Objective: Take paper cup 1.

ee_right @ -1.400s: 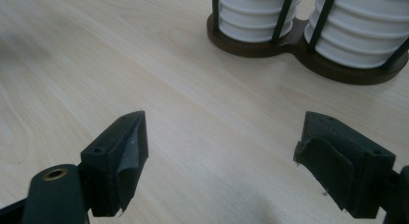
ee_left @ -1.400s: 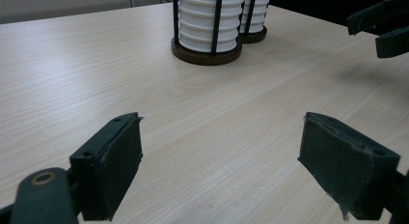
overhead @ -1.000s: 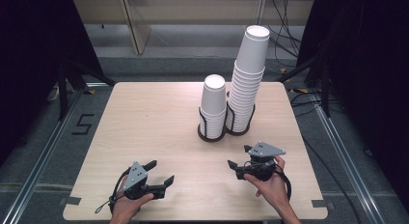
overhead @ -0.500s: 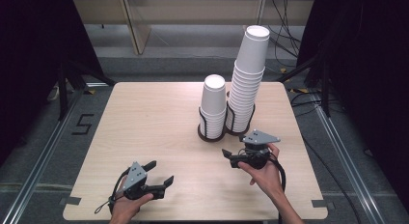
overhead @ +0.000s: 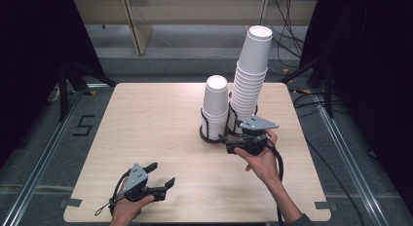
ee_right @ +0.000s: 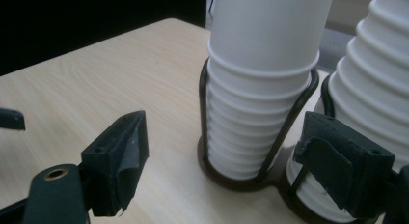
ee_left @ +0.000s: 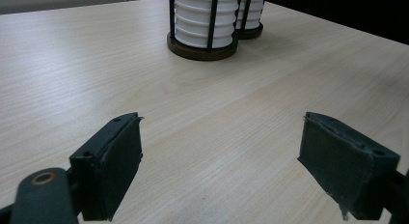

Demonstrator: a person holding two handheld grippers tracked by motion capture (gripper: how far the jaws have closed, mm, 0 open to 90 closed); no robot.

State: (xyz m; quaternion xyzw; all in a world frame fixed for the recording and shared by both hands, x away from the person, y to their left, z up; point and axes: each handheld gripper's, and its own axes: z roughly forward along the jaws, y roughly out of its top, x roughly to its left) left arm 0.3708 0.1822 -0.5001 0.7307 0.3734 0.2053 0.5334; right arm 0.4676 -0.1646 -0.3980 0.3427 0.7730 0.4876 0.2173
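Observation:
Two stacks of white paper cups stand in black wire holders on the wooden table point(overhead: 146, 119): a short stack point(overhead: 215, 106) and a tall stack point(overhead: 251, 70) to its right. My right gripper point(overhead: 225, 141) hovers just in front of the holders, open, pointing at the short stack point(ee_right: 260, 89); the tall stack point(ee_right: 371, 79) sits behind its right jaw. Nothing is between its jaws point(ee_right: 224, 122). My left gripper point(overhead: 160, 175) rests near the table's front left edge, open and empty point(ee_left: 222, 125), facing the short stack's holder point(ee_left: 202, 35) from far off.
The holders share the back right part of the table. Bare wood stretches across the left and middle. Dark stands and cables line the floor on both sides, with a shelf unit point(overhead: 141, 21) behind the table.
My right gripper has risen and moved away from the front edge, up to the cup holders. The left gripper has stayed where it was.

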